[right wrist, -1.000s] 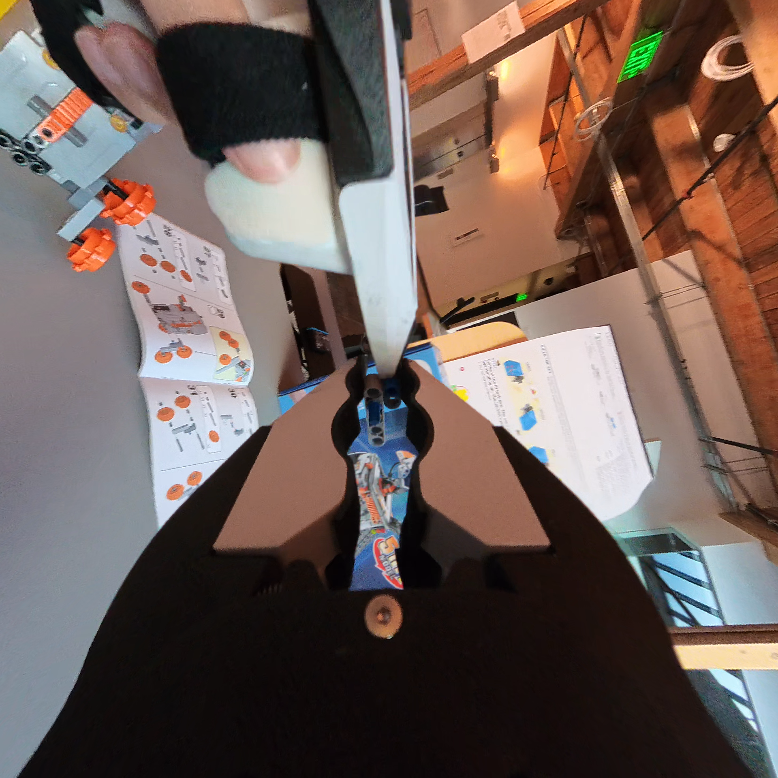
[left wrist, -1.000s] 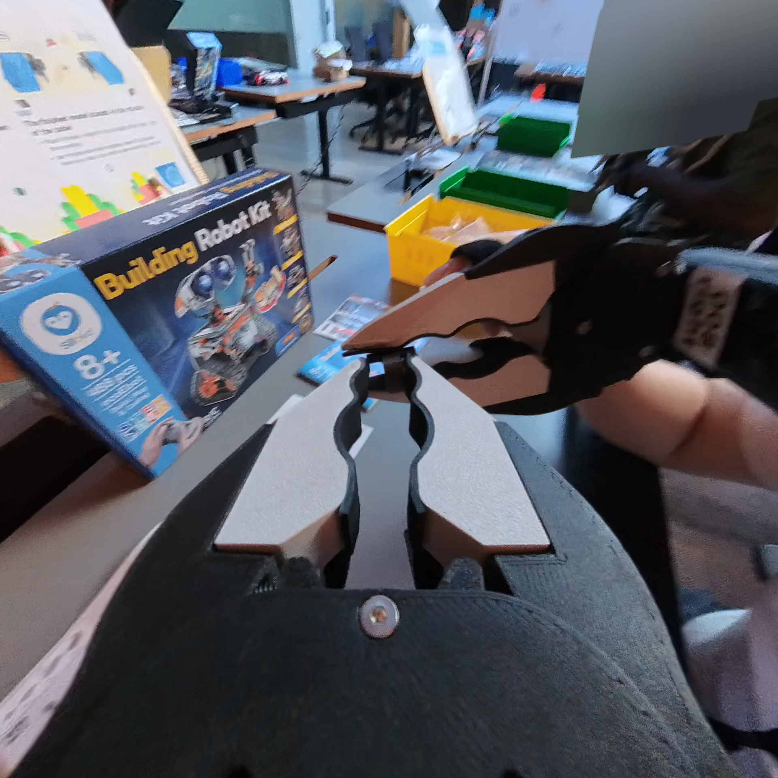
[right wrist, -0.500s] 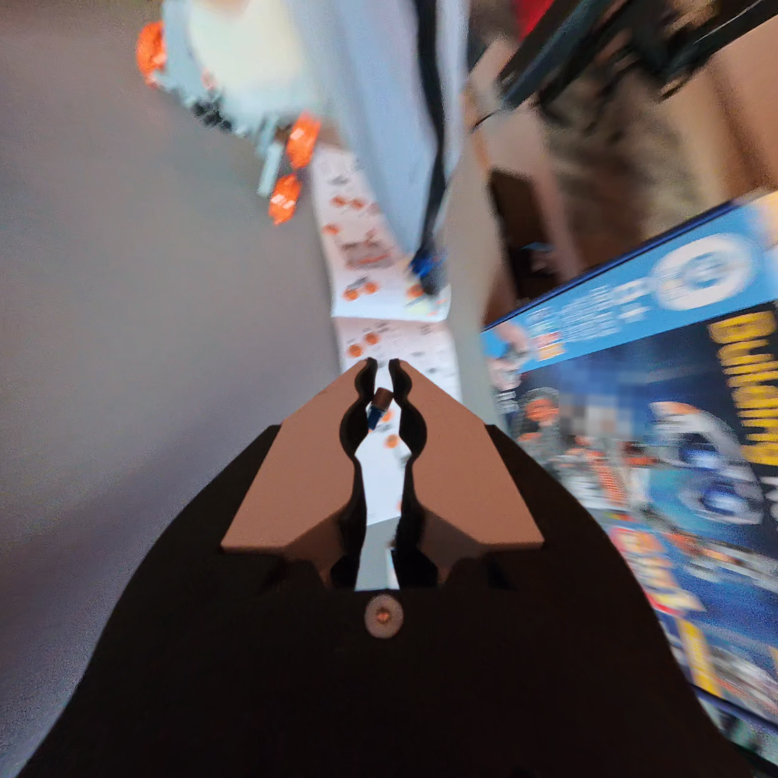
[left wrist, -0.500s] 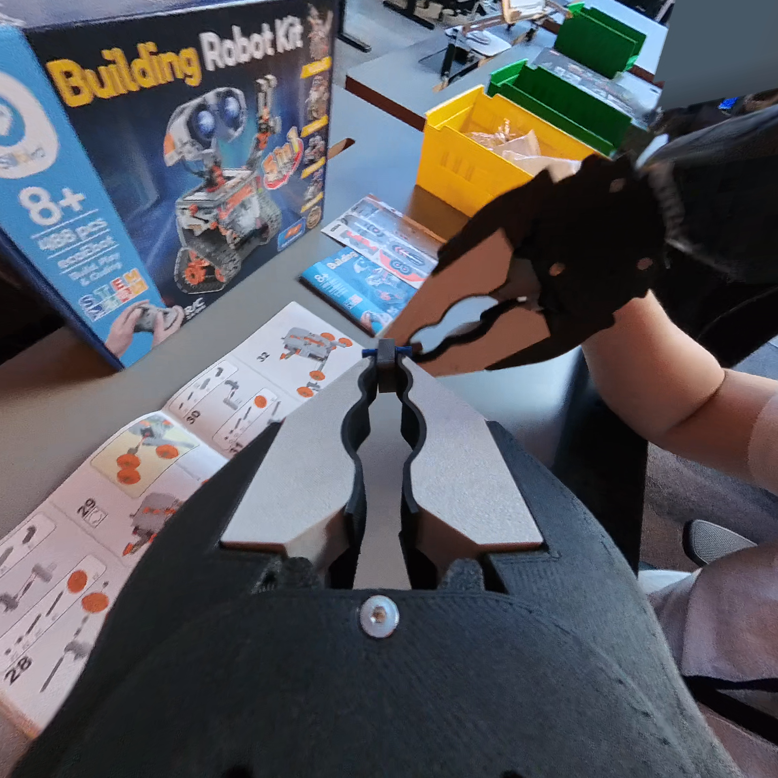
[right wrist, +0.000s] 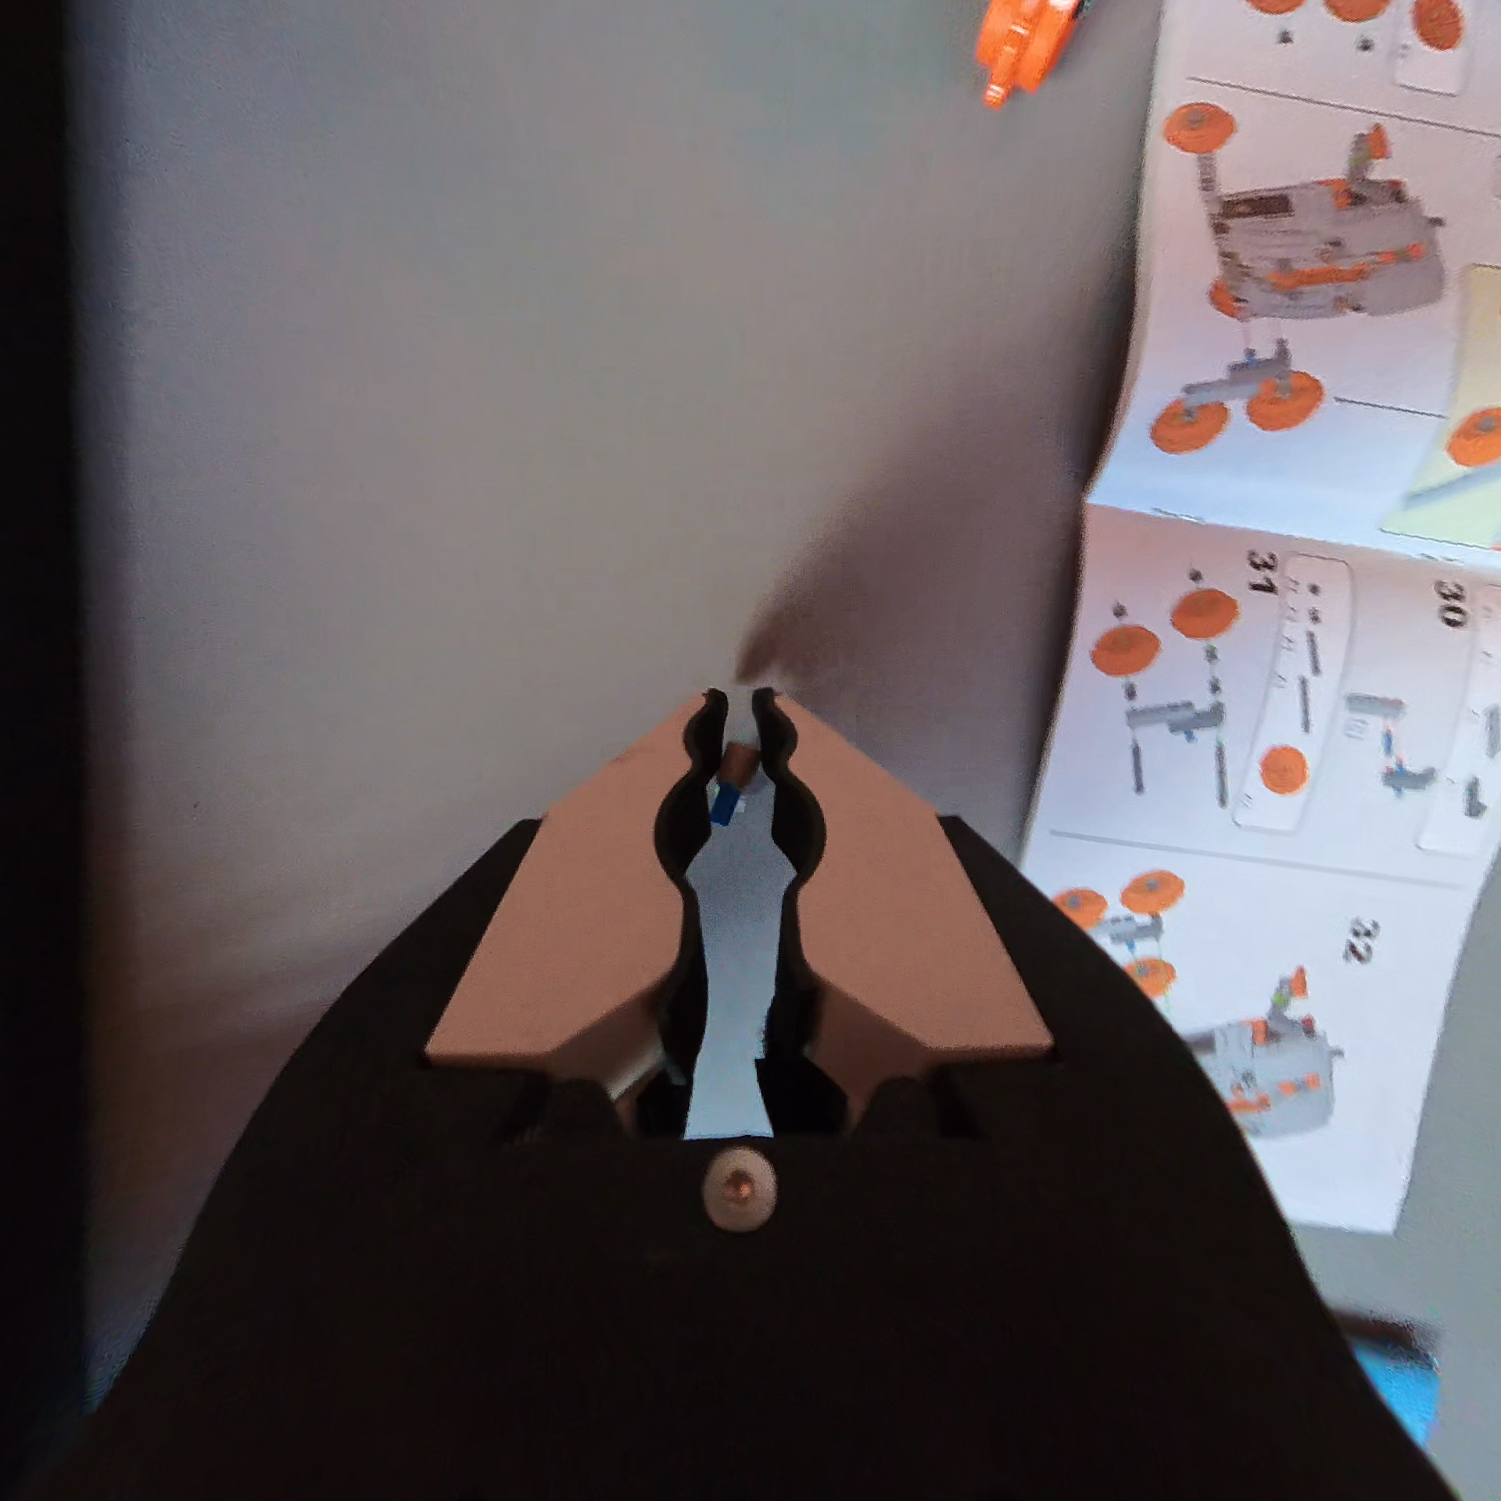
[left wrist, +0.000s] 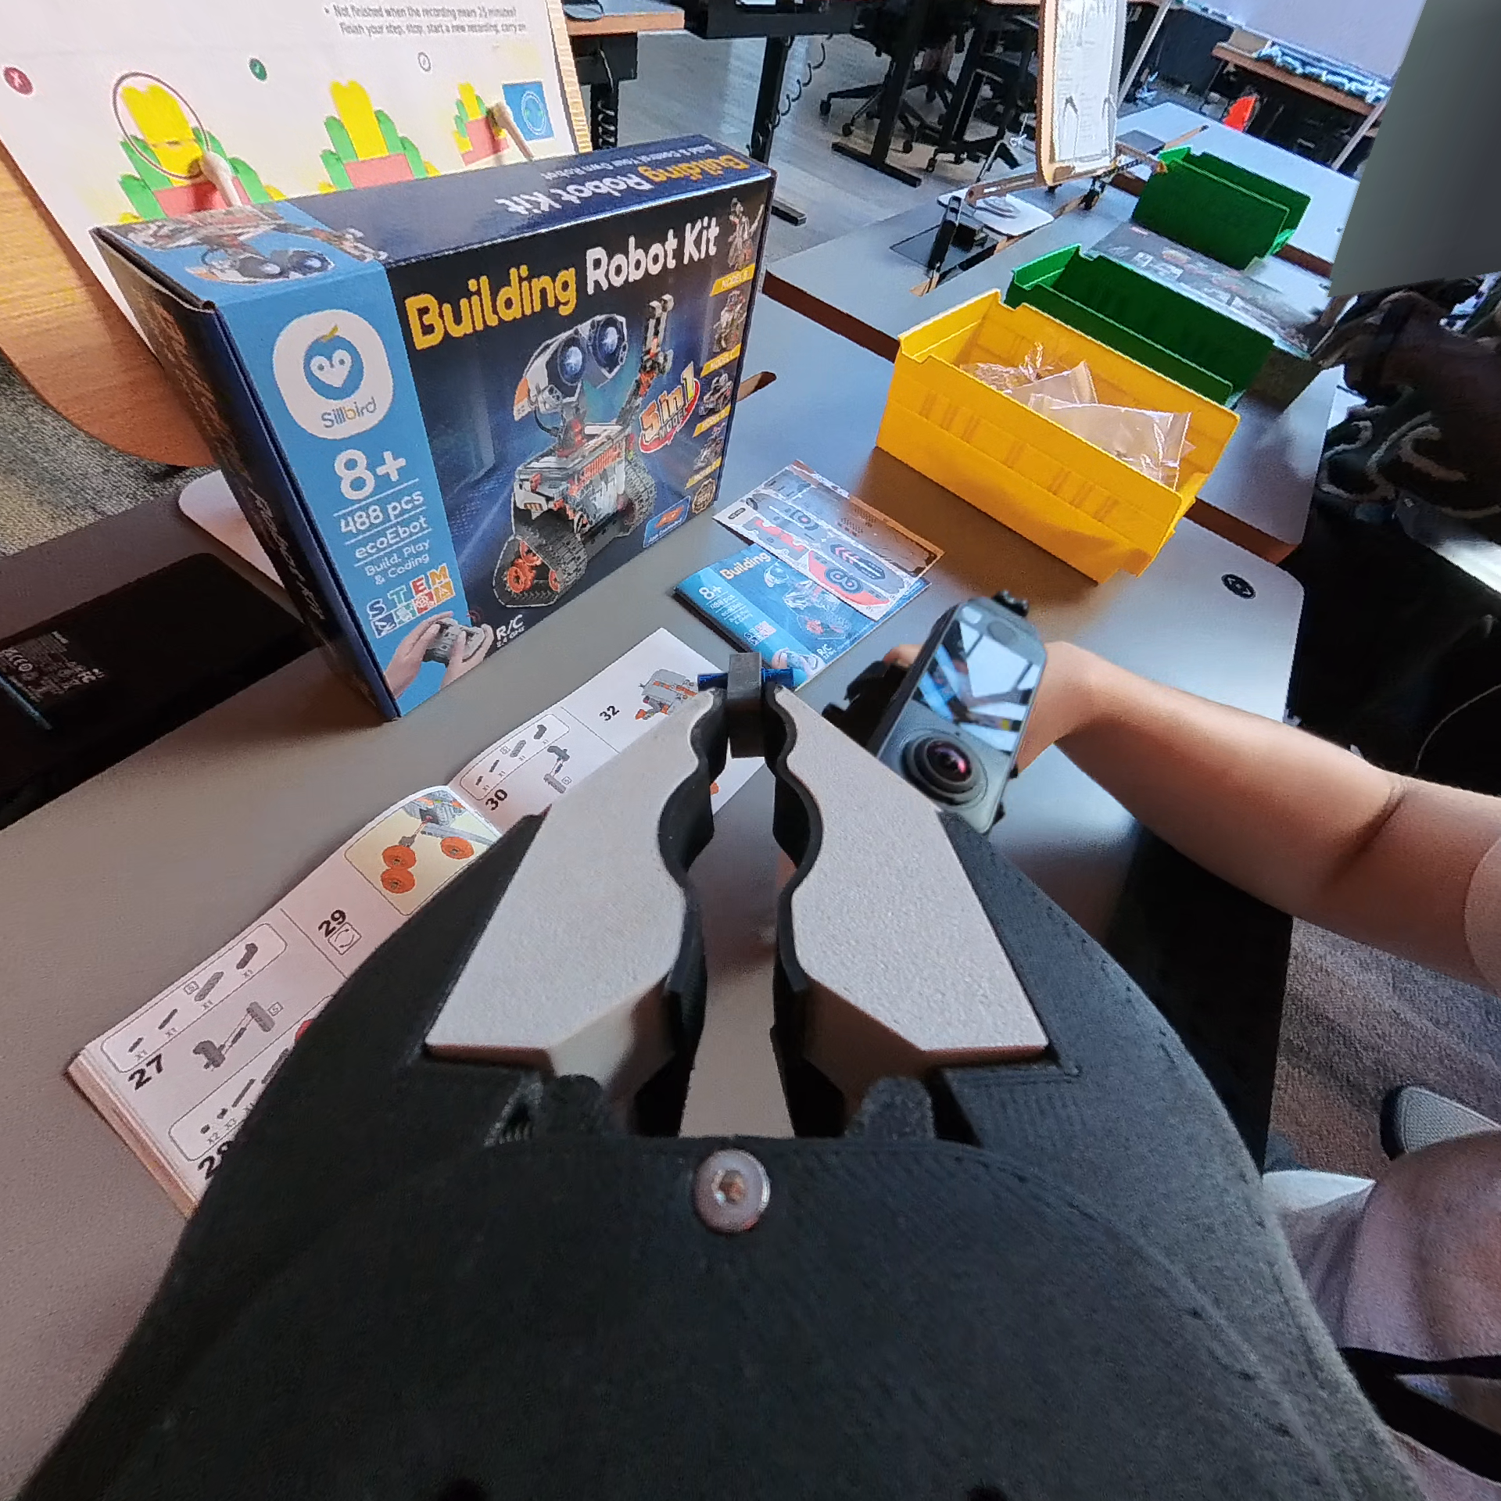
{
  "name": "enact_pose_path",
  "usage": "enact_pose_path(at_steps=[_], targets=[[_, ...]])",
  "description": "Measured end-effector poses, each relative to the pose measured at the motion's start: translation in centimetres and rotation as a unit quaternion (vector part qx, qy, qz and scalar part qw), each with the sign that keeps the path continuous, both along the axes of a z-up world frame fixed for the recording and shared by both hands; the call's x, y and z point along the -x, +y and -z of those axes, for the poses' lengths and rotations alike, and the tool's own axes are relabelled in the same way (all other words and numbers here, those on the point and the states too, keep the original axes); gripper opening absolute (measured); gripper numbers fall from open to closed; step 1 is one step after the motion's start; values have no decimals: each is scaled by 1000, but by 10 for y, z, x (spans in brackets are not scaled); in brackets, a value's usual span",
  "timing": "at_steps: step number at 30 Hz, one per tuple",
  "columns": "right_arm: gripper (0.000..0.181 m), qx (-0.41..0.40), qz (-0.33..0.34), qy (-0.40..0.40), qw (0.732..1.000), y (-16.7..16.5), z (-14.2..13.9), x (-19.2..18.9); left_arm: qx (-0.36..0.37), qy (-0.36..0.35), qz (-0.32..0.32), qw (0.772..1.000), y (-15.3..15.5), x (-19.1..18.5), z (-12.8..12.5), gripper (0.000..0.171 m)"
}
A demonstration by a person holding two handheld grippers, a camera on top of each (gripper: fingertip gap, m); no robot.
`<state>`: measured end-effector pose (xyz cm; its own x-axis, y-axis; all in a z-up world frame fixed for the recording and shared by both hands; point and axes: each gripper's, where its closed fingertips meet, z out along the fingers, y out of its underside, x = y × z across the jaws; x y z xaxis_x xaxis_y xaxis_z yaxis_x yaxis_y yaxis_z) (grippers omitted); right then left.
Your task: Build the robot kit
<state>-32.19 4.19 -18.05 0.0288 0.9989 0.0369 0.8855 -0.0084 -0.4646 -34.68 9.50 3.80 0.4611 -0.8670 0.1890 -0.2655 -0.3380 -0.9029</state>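
My left gripper [left wrist: 746, 700] is shut on a small dark grey brick piece [left wrist: 744, 678] with a blue pin through it, held above the open instruction booklet [left wrist: 390, 861]. My right gripper [right wrist: 737, 700] is closed on a small blue pin with a brown end [right wrist: 733, 778], which sits tilted a little behind the tips. It points down at the bare grey table [right wrist: 487, 406]. In the left wrist view, the right gripper's camera body [left wrist: 962, 715] and the person's forearm [left wrist: 1218, 812] are just right of my left fingertips.
A blue robot kit box [left wrist: 487, 390] stands at the back left. A small blue booklet [left wrist: 755, 605], a sticker sheet [left wrist: 837, 528], a yellow bin [left wrist: 1031, 455] with plastic bags and green bins [left wrist: 1137, 317] lie beyond. The booklet [right wrist: 1299, 568] and an orange wheel [right wrist: 1023, 41] show in the right wrist view. There is about 20 centimeters between the tips of the two grippers.
The two grippers have parted. The right one swung away from the left tips and down to face the table, still holding its pin. The left one tilted down over the booklet.
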Motion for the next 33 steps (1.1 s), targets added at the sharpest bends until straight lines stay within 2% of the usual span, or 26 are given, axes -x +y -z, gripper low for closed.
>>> enact_pose_path(at_steps=[2, 6, 12, 15, 18, 21, 24, 25, 27, 30, 31, 33], targets=[[12, 15, -3, 7, 1000, -2, 6, 2, -4, 2, -4, 1000, 1, 1, 0, 6], [18, 47, -4, 64, 997, -5, -8, 6, -7, -4, -5, 1000, 1, 3, -4, 6], [18, 36, 10, 105, 994, -1, -29, -18, -6, -11, 5, 1000, -1, 6, -7, 6], [19, 23, 12, 116, 993, -3, -25, -23, -1, -7, 19, 1000, -4, 2, -3, 6], [18, -7, -15, 131, 991, -6, -14, -21, 3, 2, 24, 1000, -4, -1, 2, 6], [18, 20, -17, 162, 986, -8, -12, -10, 5, 2, 34, 999, -6, -6, 4, 6], [14, 38, -9, 144, 989, -8, 1, -11, -17, 0, 48, 999, -9, -10, 2, 6], [11, 51, 3, 148, 988, -8, 0, -11, -29, -1, 54, 998, -11, -12, 0, 6], [3, 151, 72, 156, 973, -9, -5, -12, -62, -14, 79, 995, -18, -16, -9, 6], [0, 366, 158, 161, 903, -26, -13, -14, -131, -51, 107, 984, -30, -20, -30, 6], [0, 394, 170, 140, 892, -31, -5, -19, -153, -61, 120, 979, -37, -21, -36, 6], [0, 394, 160, 145, 894, -36, 0, -22, -201, -72, 142, 967, -49, -23, -45, 6]])
